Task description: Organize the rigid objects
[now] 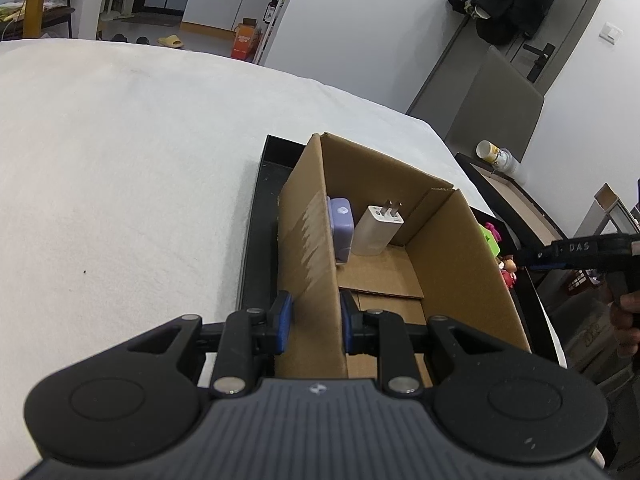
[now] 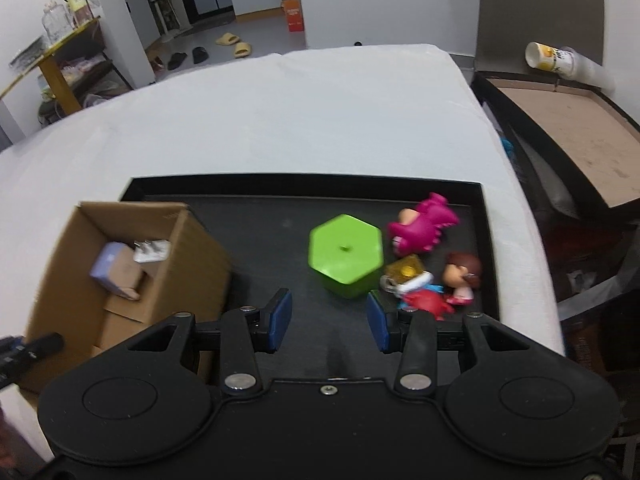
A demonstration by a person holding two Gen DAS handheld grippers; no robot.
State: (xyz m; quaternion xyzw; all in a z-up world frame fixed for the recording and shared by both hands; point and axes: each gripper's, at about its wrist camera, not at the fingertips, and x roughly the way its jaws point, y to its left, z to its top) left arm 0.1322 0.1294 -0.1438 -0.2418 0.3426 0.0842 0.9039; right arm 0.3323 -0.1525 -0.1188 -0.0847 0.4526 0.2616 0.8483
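My left gripper (image 1: pixel 315 322) is shut on the near-left wall of an open cardboard box (image 1: pixel 312 240), one blue pad on each side of it. Inside the box lie a white plug charger (image 1: pixel 376 230) and a purple charger (image 1: pixel 340 228). The box stands at the left of a black tray (image 2: pixel 280 200). My right gripper (image 2: pixel 329 318) hovers open over the tray with nothing between its pads. Just beyond it sits a green hexagonal box (image 2: pixel 345 254). Right of that lie a pink dinosaur toy (image 2: pixel 424 224), a yellow toy (image 2: pixel 406 270), a red toy (image 2: pixel 426 300) and a small doll (image 2: pixel 462 276).
The tray rests on a white-covered table (image 2: pixel 280 112). Off the table's right edge stand a large dark box with a brown bottom (image 2: pixel 572 128) and a tipped paper cup (image 2: pixel 548 58). A person's hand (image 1: pixel 628 316) holding the right gripper shows at the left wrist view's right edge.
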